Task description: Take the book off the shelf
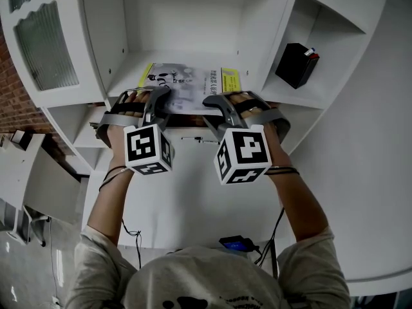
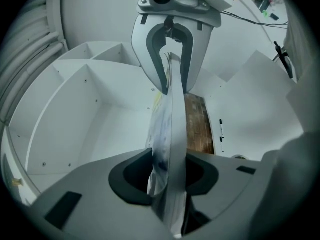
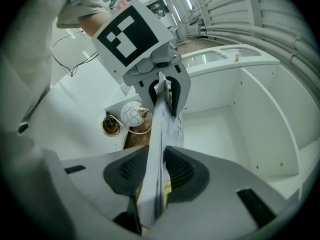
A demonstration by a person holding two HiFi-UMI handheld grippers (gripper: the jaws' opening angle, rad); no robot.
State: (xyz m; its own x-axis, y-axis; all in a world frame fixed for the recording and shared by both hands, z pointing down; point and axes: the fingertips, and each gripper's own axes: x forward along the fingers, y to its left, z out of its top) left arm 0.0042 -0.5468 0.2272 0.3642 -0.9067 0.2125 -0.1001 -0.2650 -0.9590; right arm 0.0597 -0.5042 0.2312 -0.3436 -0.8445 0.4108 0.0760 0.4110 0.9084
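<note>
- One book (image 1: 187,85), two grippers, two marker cubes, one black box and one glazed cabinet door are in sight.
- The book has a pale cover with a yellow band at its right end. It lies cover-up at the centre of the head view, in the middle compartment of the white shelf unit (image 1: 193,18), with its near edge towards the front lip.
- I cannot tell whether the book rests on the shelf board or is lifted just clear of it.
- The black box (image 1: 296,63) stands tilted in the side compartment at the upper right, well apart from the book.
- The cabinet door (image 1: 45,44), with ribbed glass, fills the upper left.
- The left gripper (image 1: 159,95) reaches forward at centre left, its marker cube (image 1: 149,150) towards the camera. Its jaws are partly closed on the left part of the book's near edge. In its own view the book (image 2: 172,134) runs edge-on between both pads and fills the gap.
- The right gripper (image 1: 215,102) mirrors it at centre right, with its cube (image 1: 243,153) behind. Its jaws are drawn in narrow and clamp the book (image 3: 157,129) between the ribbed pads.
- Both forearms stretch up from the bottom of the head view, roughly parallel, and the grippers sit side by side.
</note>
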